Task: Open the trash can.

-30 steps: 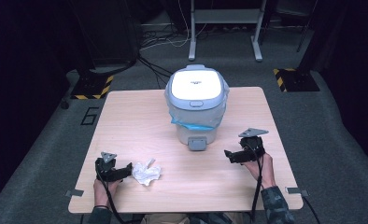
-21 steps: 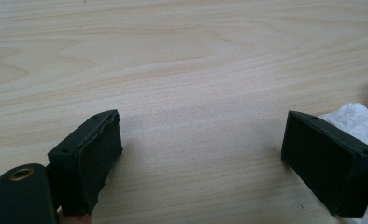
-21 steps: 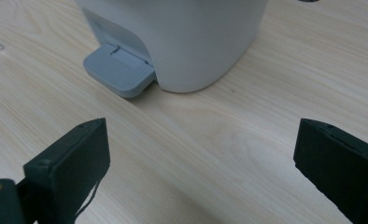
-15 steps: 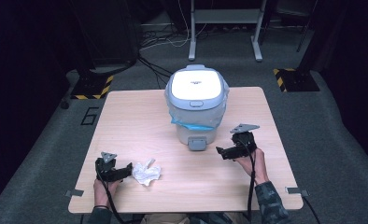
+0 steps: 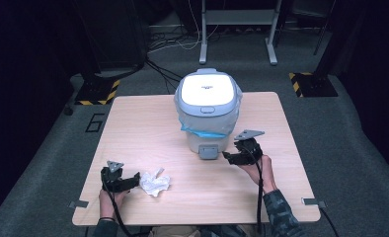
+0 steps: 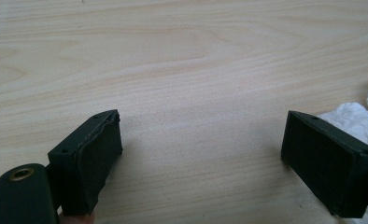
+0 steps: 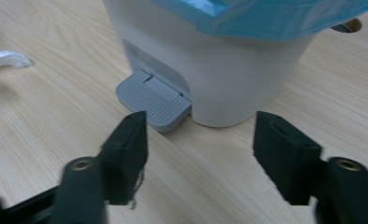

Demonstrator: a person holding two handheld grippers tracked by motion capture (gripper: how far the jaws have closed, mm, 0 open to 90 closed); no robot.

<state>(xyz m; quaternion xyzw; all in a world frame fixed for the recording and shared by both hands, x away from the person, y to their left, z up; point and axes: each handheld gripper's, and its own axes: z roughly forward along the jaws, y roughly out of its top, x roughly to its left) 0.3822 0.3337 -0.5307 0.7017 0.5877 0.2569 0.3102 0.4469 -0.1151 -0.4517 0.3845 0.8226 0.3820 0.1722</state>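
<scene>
Pedal bin [image 5: 207,116], blue liner inside, lid shut, on wooden counter [image 5: 133,128]; right gripper [image 5: 232,158] jaws just closing, half-narrowed, empty, near pedal [image 7: 153,99]; left gripper [image 5: 126,181] wide beside crumpled tissue [image 5: 154,183].

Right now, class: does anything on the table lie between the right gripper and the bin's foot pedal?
Nothing visible does. The right gripper sits just short of the grey pedal at the foot of the bin, with bare table between. The jaws, just closing, hold nothing.
</scene>
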